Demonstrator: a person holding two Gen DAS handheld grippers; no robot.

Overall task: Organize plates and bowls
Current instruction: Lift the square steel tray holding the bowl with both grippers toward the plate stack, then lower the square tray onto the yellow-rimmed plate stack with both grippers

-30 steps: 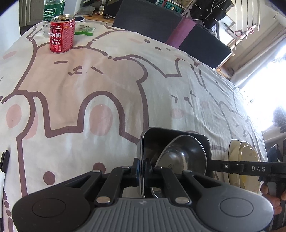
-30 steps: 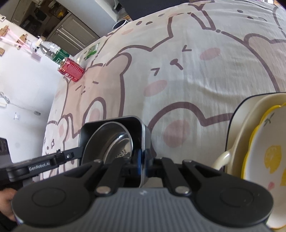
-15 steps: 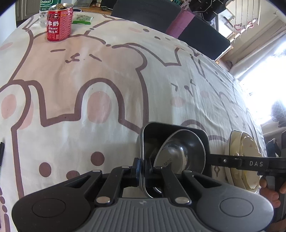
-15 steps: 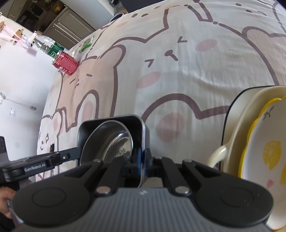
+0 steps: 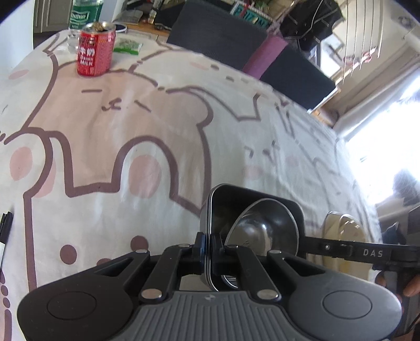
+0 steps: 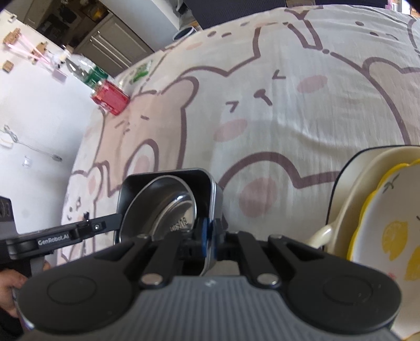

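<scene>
L gripper (image 5: 207,249): clenched on near-left rim of square dark tray (image 5: 278,207); pads pinch the rim edge-on.
R gripper (image 6: 210,236): clenched on opposite rim of same tray (image 6: 168,178), blue pad faces on either side of the metal edge.
Tray: held between both grippers, tilted up w/ open side twd the cams; can't tell if underside touches the cloth.
Steel bowl (image 5: 262,230): inside tray, leaning on its side against tray wall; stamped text on its bottom seen in R view (image 6: 168,207), too small to read.
Cream plate stack (image 6: 351,188): just right of tray, dark-rimmed cream dish w/ handle, leaning.
Lemon plate (image 6: 388,225): yellow scalloped rim, sits in front of cream dish. In L view stack shows only as pale edge (image 5: 341,225) behind R gripper's arm.
Tablecloth (image 5: 131,131): white/pink bear print, covers whole table.
Red milk can (image 5: 95,52): far end of table, upright, opened top; well apart from tray.
Green-label bottle (image 5: 84,15): just behind can.
Green packet (image 5: 127,46): beside can, flat on cloth.
Black marker (image 5: 5,230): L edge of cloth, partly cut off.
</scene>
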